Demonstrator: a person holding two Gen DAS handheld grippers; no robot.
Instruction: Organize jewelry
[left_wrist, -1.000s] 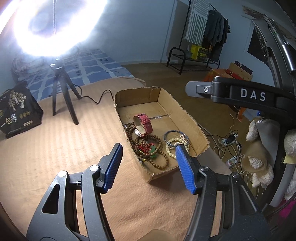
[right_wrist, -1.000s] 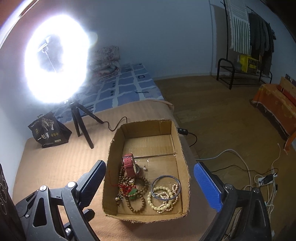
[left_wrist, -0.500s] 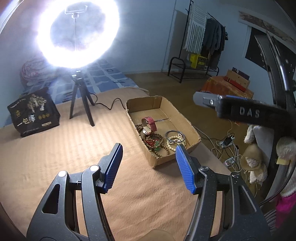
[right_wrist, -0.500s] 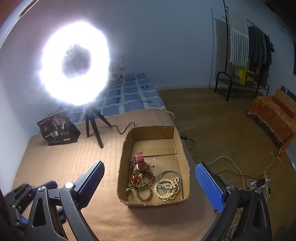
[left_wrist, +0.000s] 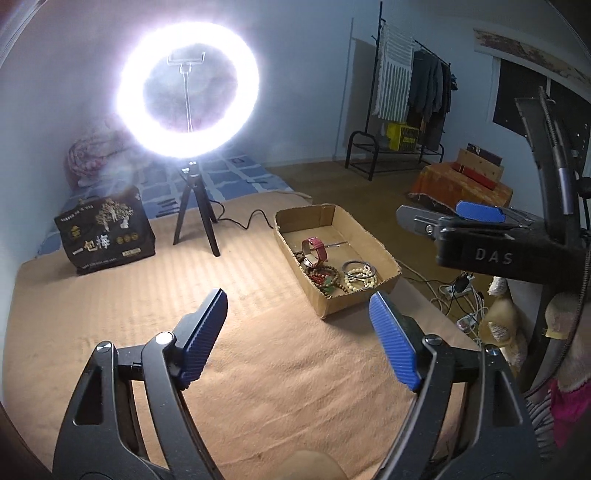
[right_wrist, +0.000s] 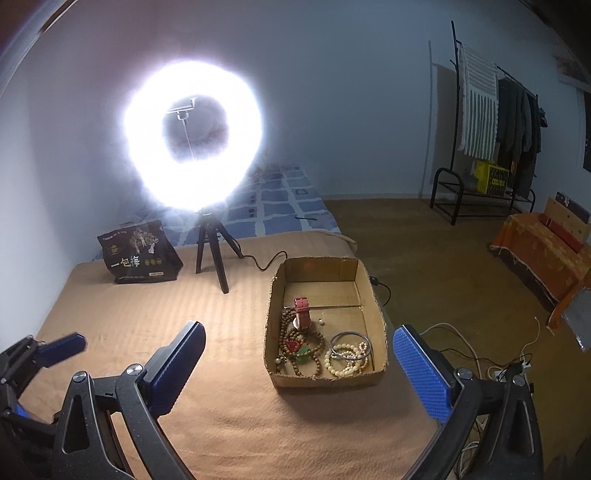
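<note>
The cardboard box sits at the middle right of the right wrist view, on a tan blanket, holding the jewelry. Inside, a red-strapped watch stands near the box's centre, brown bead strands lie below it around a small green piece, and cream bead bracelets with a metal bangle fill the lower right corner. The left tongs are opening, nothing between their blue pads, low in the left wrist view with the box beyond them to the upper right. The right tongs are spread wide and empty. A ring light on a tripod glares at upper left beside a black bag.
</note>
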